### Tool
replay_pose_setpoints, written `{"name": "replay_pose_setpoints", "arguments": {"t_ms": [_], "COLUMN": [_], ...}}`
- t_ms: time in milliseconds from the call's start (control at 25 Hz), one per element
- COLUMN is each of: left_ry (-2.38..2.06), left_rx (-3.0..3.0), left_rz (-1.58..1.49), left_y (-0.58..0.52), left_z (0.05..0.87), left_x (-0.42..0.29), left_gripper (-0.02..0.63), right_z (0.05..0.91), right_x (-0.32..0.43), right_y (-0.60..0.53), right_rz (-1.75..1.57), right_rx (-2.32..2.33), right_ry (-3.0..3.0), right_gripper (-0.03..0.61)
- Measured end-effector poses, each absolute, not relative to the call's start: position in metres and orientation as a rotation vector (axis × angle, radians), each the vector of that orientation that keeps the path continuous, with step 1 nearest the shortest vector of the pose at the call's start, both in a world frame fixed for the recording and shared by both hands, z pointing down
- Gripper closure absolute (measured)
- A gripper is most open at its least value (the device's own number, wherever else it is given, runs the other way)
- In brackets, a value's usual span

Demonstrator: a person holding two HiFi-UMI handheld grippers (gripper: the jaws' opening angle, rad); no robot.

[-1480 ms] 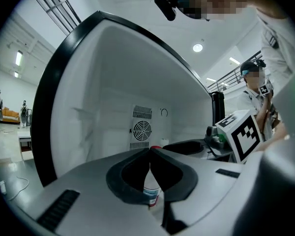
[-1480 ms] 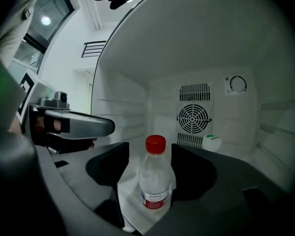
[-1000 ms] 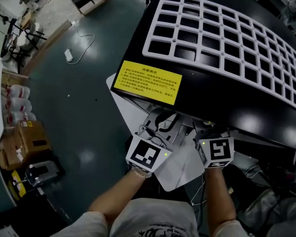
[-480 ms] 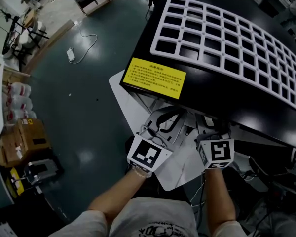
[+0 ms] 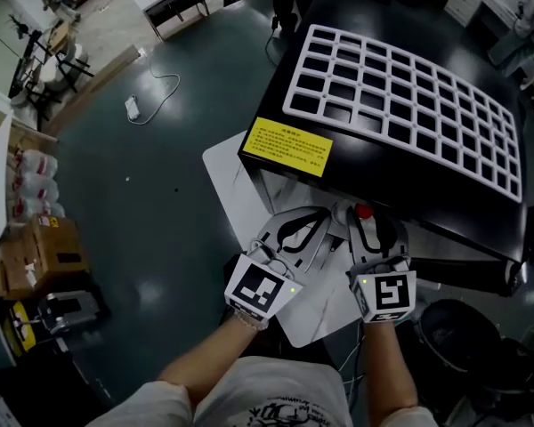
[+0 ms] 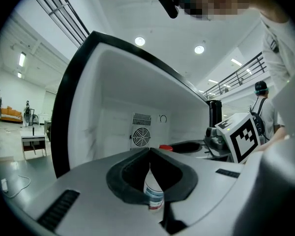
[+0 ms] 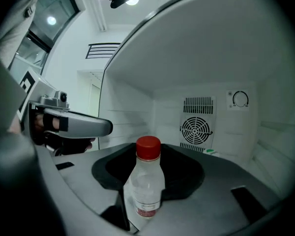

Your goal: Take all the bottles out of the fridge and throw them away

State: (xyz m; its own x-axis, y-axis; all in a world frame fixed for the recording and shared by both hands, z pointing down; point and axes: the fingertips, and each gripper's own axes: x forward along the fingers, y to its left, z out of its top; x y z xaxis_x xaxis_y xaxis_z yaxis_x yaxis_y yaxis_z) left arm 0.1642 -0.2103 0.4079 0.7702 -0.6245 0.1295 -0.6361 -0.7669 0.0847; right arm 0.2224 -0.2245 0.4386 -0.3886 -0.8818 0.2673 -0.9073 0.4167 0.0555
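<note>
Though its bottle (image 6: 154,193) barely shows, left tool (image 6: 150,154) clamped (right tool (image 7: 148,151) just closed on capped bottle (image 7: 146,186)).

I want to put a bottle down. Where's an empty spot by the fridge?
The dark floor is bare between the open white door and the cardboard boxes. The white grid atop the fridge has nothing on it. The fridge mouth is crowded: left gripper and right gripper sit side by side, the right just closed on a red-capped bottle.
</note>
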Motion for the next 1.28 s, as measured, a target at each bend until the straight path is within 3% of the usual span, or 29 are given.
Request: {"name": "replay_pose_setpoints", "arguments": {"t_ms": [1280], "left_ry": [-1.084], "left_rx": [2.88], "left_rz": [-0.025], "left_y": [-0.072], "left_z": [0.273], "left_x": [0.131], "left_gripper": [0.598], "right_z": [0.292], "right_x": [0.205], "right_y": [-0.068], "right_rz": [0.069], "right_rx": [1.472], "right_ry": [-2.527], "right_gripper": [0.416]}}
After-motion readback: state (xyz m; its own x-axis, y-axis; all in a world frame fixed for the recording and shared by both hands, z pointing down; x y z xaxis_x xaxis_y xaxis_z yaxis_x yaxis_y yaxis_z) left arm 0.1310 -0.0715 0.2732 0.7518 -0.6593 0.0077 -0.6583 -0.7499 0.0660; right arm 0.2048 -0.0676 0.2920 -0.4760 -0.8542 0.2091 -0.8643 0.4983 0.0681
